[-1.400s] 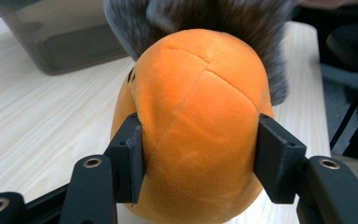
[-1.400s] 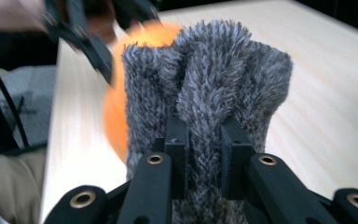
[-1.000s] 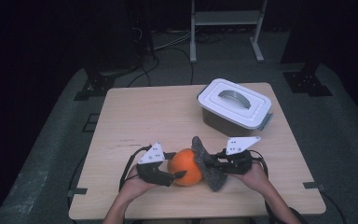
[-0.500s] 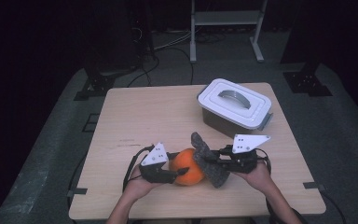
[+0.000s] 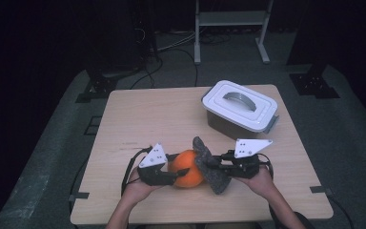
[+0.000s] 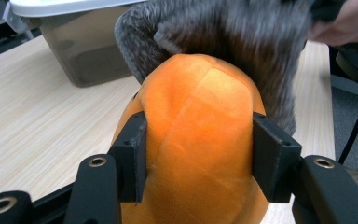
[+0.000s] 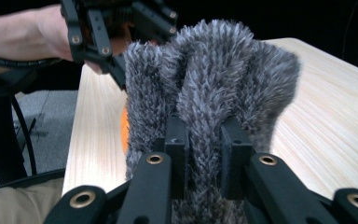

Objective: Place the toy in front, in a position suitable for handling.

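Note:
A round orange plush ball (image 5: 187,168) sits near the table's front edge, and my left gripper (image 5: 175,174) is shut on it; in the left gripper view its black jaws squeeze both sides of the orange plush ball (image 6: 196,140). A fuzzy grey cloth (image 5: 209,166) stands bunched against the ball's right side. My right gripper (image 5: 213,165) is shut on it, and in the right gripper view the grey cloth (image 7: 209,88) is pinched as a fold between the jaws. The left gripper (image 7: 121,28) shows behind the cloth there.
A clear plastic box (image 5: 240,110) with a white lid and grey handle stands at the table's back right. The wooden table (image 5: 147,119) has bare surface at the left and middle. Cables and a metal stand (image 5: 228,28) lie on the dark floor beyond.
Both grippers, with the ball and cloth, have shifted slightly toward the table's front edge. Both holds stay the same.

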